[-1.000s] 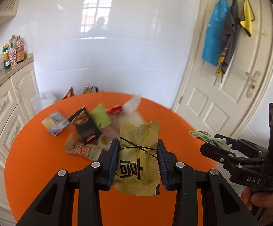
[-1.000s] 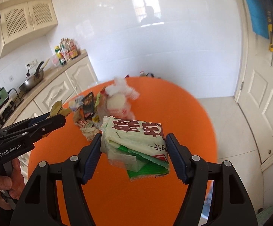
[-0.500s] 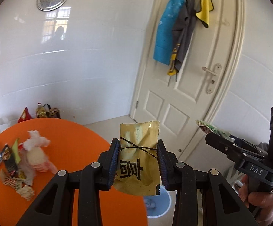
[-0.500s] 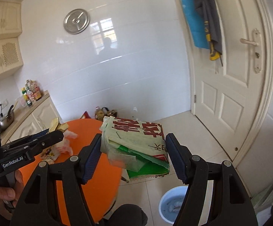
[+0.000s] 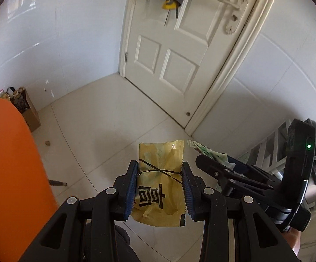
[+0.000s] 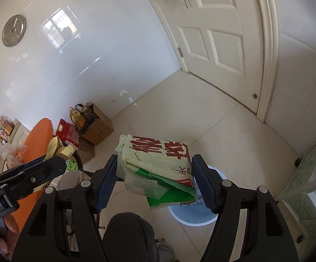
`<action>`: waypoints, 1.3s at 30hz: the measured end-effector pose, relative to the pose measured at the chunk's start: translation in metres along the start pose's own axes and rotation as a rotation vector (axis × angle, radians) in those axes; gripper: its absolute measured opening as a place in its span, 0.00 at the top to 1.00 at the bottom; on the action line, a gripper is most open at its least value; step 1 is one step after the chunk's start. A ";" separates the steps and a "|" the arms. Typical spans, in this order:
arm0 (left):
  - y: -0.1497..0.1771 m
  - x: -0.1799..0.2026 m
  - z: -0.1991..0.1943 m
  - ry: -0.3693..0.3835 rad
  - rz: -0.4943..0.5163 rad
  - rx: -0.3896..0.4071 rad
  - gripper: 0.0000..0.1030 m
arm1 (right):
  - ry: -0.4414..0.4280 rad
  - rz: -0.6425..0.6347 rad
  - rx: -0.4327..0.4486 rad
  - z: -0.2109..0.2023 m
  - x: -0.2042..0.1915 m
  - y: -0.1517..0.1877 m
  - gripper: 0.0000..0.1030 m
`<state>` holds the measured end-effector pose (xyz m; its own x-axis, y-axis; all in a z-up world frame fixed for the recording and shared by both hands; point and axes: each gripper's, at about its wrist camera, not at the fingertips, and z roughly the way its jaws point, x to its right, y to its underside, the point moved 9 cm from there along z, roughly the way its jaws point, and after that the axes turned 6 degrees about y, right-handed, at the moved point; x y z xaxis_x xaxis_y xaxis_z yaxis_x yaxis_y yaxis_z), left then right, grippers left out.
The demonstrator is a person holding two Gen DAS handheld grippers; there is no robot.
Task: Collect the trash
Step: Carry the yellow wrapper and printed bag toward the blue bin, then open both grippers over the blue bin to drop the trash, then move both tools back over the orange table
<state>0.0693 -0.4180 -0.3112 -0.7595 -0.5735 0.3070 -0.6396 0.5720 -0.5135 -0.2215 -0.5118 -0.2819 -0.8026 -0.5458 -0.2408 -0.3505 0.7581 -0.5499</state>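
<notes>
The left tool [image 5: 160,183] was clamped on a yellow wrapper [image 5: 160,187] over the floor [image 5: 105,135]; the right tool [image 6: 154,179] gripped a green-and-white packet [image 6: 158,161] above the blue bin [image 6: 193,217].

Pale tiled floor [image 6: 234,131] with blue bin [image 6: 193,218], cardboard boxes [image 6: 98,128], red bag [image 6: 67,134]; orange table [image 5: 7,174] beside.
</notes>
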 end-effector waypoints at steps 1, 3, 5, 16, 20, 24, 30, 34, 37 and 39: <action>0.001 -0.003 0.010 -0.001 -0.008 -0.024 0.67 | 0.001 0.017 -0.023 0.011 0.007 0.004 0.33; -0.003 -0.008 0.027 -0.011 -0.012 -0.062 0.66 | -0.001 0.050 -0.056 0.030 0.019 0.009 0.33; -0.003 -0.009 0.043 -0.012 -0.020 -0.105 0.65 | 0.002 0.079 -0.090 0.048 0.032 0.012 0.32; -0.036 -0.011 0.071 -0.113 0.011 -0.167 0.20 | 0.051 0.190 -0.174 0.087 0.074 0.028 0.00; -0.042 0.006 0.068 -0.147 0.033 -0.132 0.16 | 0.088 0.193 -0.160 0.079 0.079 0.027 0.00; -0.033 0.020 0.046 -0.181 0.050 -0.073 0.10 | 0.094 0.179 -0.124 0.058 0.066 0.020 0.00; -0.016 0.019 -0.012 -0.182 0.030 0.014 0.09 | 0.094 0.140 -0.056 0.021 0.036 0.004 0.00; -0.007 0.013 -0.070 -0.189 0.009 0.100 0.08 | 0.084 0.096 -0.002 -0.008 0.006 -0.009 0.00; -0.002 0.004 -0.119 -0.204 -0.014 0.184 0.04 | 0.065 0.053 0.048 -0.036 -0.026 -0.019 0.00; 0.004 -0.005 -0.154 -0.219 -0.031 0.239 0.03 | 0.049 0.019 0.082 -0.054 -0.051 -0.024 0.00</action>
<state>0.0522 -0.3221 -0.1914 -0.6799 -0.7158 0.1591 -0.5962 0.4133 -0.6883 -0.1975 -0.4831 -0.2132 -0.8318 -0.5124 -0.2135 -0.2964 0.7351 -0.6097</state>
